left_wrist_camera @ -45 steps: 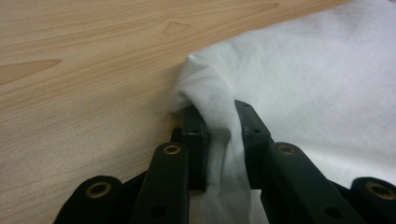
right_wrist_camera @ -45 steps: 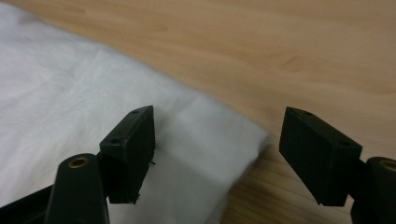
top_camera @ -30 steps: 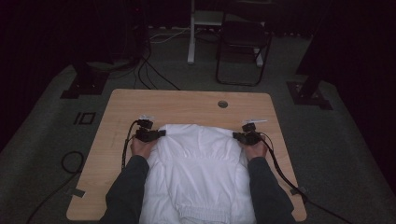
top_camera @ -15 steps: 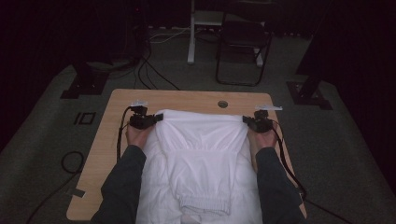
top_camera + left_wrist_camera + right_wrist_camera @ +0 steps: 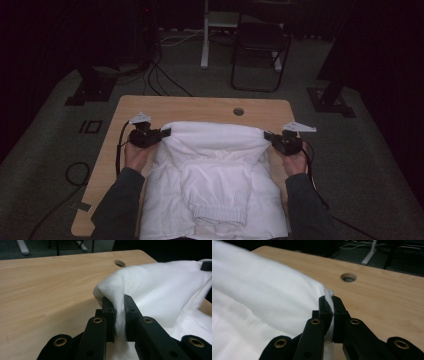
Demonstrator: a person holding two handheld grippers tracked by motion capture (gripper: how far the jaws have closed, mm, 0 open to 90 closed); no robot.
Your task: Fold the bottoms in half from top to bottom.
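Note:
A white garment (image 5: 215, 175) with a ribbed cuff or hem near its front hangs stretched between my two grippers above the wooden table (image 5: 200, 107). My left gripper (image 5: 165, 133) is shut on the garment's left far corner; in the left gripper view the cloth (image 5: 155, 290) is pinched between the black jaws (image 5: 119, 315). My right gripper (image 5: 267, 135) is shut on the right far corner, where a thin fold of cloth (image 5: 274, 295) sits squeezed between its jaws (image 5: 332, 312). The garment's far edge is raised off the tabletop; its near part drapes toward the person.
A round cable hole (image 5: 238, 111) lies in the table's far right part. Bare wood runs along the far edge. On the floor beyond stand a dark chair (image 5: 260, 50), a white desk leg (image 5: 204, 35), cables (image 5: 160, 75) and stand feet (image 5: 87, 92).
Both hands have risen and moved apart and away from the person, lifting the garment's far edge and stretching it wider. Both jaws keep hold of the cloth throughout.

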